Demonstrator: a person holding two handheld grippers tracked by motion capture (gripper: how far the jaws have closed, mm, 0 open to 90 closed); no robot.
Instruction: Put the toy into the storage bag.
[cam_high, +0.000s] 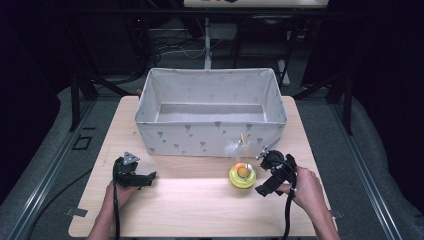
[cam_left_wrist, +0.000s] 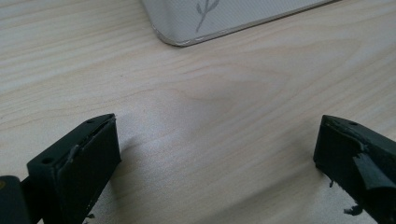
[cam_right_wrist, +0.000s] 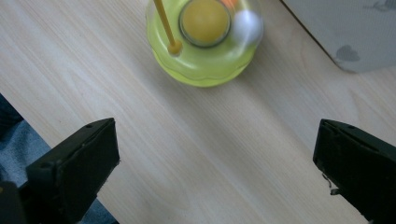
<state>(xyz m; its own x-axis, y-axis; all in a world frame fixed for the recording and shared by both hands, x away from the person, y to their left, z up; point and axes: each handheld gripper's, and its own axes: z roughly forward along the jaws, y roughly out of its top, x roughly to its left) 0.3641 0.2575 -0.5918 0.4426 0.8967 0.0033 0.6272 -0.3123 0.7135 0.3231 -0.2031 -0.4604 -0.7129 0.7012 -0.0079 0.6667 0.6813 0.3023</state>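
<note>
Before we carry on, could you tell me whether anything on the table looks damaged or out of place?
Nothing stands out: the yellow-green toy sits upright on the table before the fabric bin, apart from both open grippers.

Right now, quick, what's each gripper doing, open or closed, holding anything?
Left gripper: open, holding nothing, over bare table.
Right gripper: open, holding nothing, just short of the yellow-green toy.

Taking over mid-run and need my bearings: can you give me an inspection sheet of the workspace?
Surface: light wooden table, bare at the front.
Job's things: yellow-green toy with a stick and feather, standing in front of the grey fabric bin; bin looks empty.
Clutter: nothing seen.
Grippers: left gripper open over bare wood; right gripper open, beside the toy.
Cables: one trailing from each gripper.
Surroundings: dark floor, metal frame, wires behind.
</note>
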